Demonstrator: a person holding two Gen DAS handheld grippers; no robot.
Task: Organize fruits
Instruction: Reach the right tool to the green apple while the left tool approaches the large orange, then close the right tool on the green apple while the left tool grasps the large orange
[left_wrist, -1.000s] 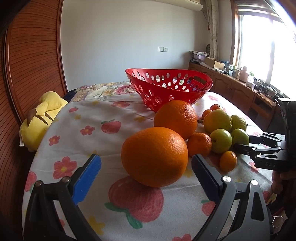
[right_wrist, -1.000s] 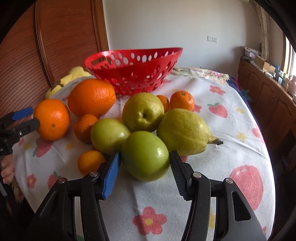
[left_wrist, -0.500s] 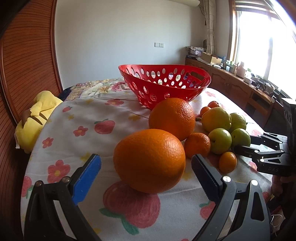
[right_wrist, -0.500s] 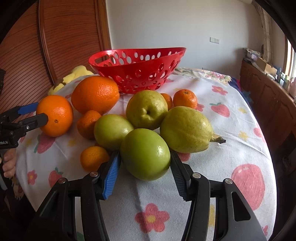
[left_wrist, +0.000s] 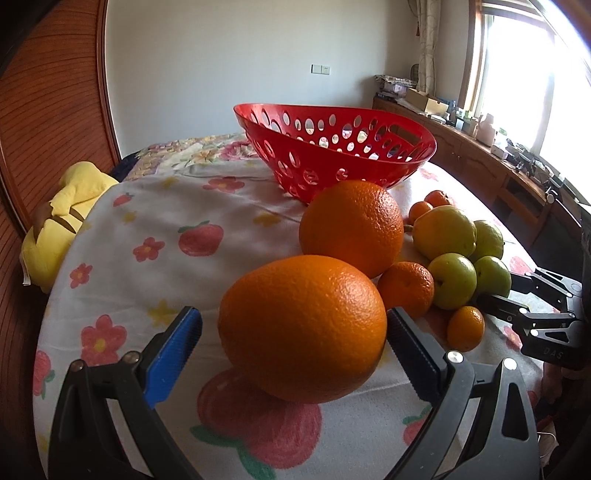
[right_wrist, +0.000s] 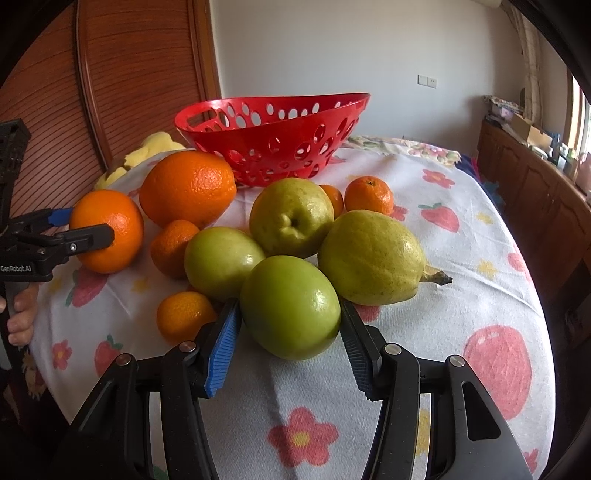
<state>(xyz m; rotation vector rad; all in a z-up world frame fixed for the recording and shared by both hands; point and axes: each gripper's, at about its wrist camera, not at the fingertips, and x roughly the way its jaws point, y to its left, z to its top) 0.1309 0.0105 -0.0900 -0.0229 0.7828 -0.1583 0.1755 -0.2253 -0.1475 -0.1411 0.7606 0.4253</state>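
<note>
Two grabs on the go, so two ways to mess this up. Lower middle of the left wrist view: the left hand-held gripper (left_wrist: 293, 314) is wide open around the big orange (left_wrist: 303, 328). The black pad looks to be right against the peel, while the blue pad (left_wrist: 177, 343) shows clear daylight. If it closes lopsided like that, I'd guess the orange gets shoved sideways and rolls on the cloth-covered desk (left_wrist: 147, 229), maybe toward the edge at lower left. It could also knock the mandarin (left_wrist: 406, 290) just to its right.

Over on the right wrist view, the right hand-held gripper (right_wrist: 289, 306) is closed snug on the front green apple (right_wrist: 290, 314), with both pads on its sides. The apple looks to be sitting on the cloth. It's smooth and round, and the pads grip low-ish, so it could squirt out on the lift. It's also touching another green apple (right_wrist: 221, 262) and the pear (right_wrist: 369, 258), so pulling it out may set those rolling.

The red basket (right_wrist: 273, 147) sits empty at the upper middle, behind the pile, so anything carried there passes over the other fruit.
</note>
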